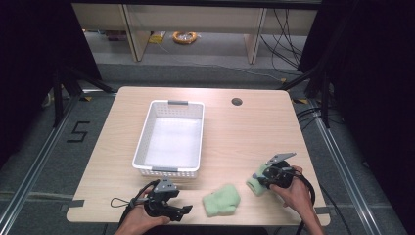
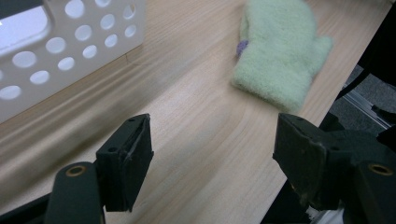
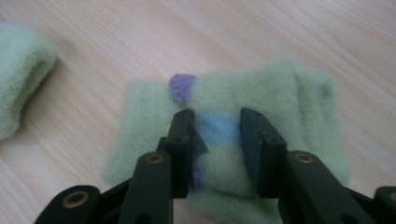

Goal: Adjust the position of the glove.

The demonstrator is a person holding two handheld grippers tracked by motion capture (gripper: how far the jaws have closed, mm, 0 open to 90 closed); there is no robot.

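Note:
Two pale green fleece mittens lie near the table's front edge. My right gripper [image 1: 261,180] [image 3: 215,116] points down onto the right mitten [image 1: 254,185] [image 3: 299,102]. Its jaws are narrowed and stand either side of a blue patch, with fabric between them and a gap still showing. The other mitten [image 1: 222,199] [image 2: 280,56] [image 3: 21,70] lies flat between the two hands. At the front left, my left gripper [image 1: 187,210] [image 2: 212,135] is open and empty. It is low over bare wood and aims toward that mitten.
A white perforated basket [image 1: 169,171] [image 2: 70,42] sits empty in the middle of the table, just beyond my left gripper. A round cable hole [image 1: 237,102] lies at the back right. The table's front edge runs close under both hands.

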